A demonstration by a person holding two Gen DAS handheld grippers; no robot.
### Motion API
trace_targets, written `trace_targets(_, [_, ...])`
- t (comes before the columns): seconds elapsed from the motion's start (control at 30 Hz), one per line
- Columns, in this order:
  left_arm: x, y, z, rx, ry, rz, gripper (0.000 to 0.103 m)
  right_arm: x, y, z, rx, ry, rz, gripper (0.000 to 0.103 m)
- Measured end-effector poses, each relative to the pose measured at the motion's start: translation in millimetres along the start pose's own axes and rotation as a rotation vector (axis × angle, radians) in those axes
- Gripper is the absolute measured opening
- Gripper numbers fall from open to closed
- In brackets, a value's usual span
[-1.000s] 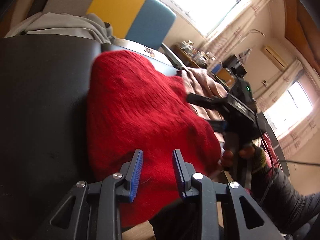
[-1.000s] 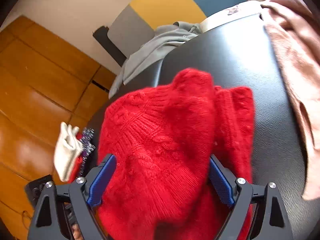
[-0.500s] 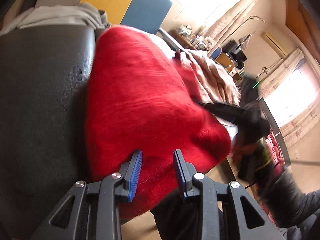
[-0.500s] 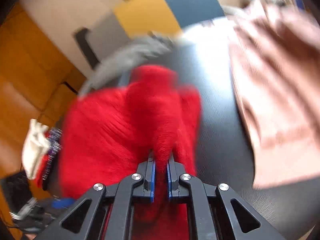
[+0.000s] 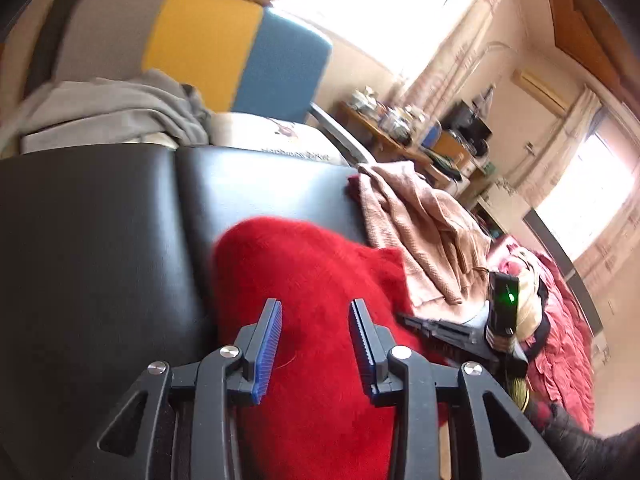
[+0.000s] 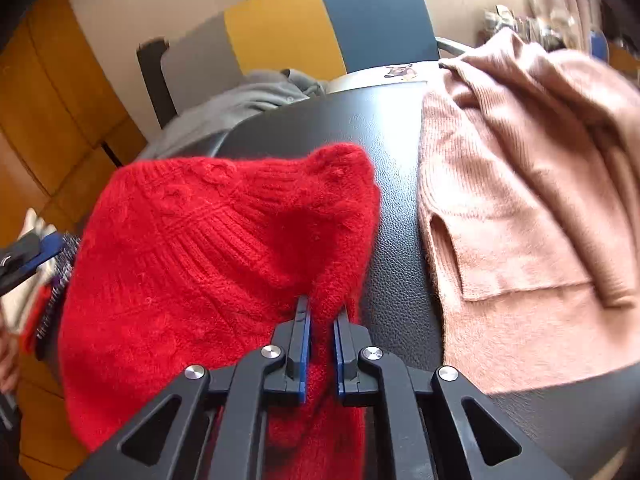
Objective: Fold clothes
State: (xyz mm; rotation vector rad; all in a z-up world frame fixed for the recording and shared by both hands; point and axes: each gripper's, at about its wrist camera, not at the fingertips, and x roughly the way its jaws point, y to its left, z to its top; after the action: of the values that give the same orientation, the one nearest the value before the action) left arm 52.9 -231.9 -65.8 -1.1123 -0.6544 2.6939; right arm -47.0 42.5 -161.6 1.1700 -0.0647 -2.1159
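Two grippers here: right gripper (image 6: 321,314) pinches the red sweater (image 6: 208,248), left gripper (image 5: 315,328) is opening, its pads clear of the knit.

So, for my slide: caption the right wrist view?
Right gripper shut on red sweater beside pink sweater.

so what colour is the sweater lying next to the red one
Dusty pink sweater, clearest in the right wrist view.
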Motion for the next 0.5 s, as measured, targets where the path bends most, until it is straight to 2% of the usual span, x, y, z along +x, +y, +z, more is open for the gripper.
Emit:
trace_targets(0.07, [28.6,-9.0,10.8,0.012,0.034,-0.008,0.035,-4.2,-11.0,1.1,0.037,0.005,0.039,0.012])
trace_targets(0.1, [43.9,-15.3,14.7,0.027,0.06,-0.008,0.035,-6.7,-12.5,2.3,0.026,0.009,0.043,0.019])
trace_targets(0.17, [67.0,-24.7,17.7,0.037,0.104,0.005,0.035,-20.8,-8.3,9.5,-0.024,-0.007,-0.004,0.034])
trace_targets(0.23, [85.0,-31.8,17.0,0.071,0.148,0.036,0.035,-50.1,3.3,15.9,-0.101,-0.067,-0.002,0.034])
trace_targets(0.3, [92.6,-35.9,16.3,0.099,0.162,0.057,0.035,-78.3,26.4,15.8,-0.192,-0.083,0.091,0.034])
trace_targets(0.4, [96.3,-35.4,17.9,0.086,0.167,0.045,0.035,-89.3,71.5,-5.5,-0.409,0.011,0.202,0.034])
trace_targets(0.43, [97.4,-33.8,18.6,0.08,0.166,0.044,0.035,-85.5,86.1,-17.4,-0.486,0.056,0.212,0.034])
trace_targets(0.47, [98.6,-32.2,19.3,0.074,0.166,0.043,0.035,-79.4,95.7,-32.2,-0.56,0.093,0.177,0.03])
trace_targets(0.5, [99.7,-30.6,20.0,0.068,0.165,0.042,0.035,-68.3,100.5,-45.7,-0.624,0.133,0.099,0.03])
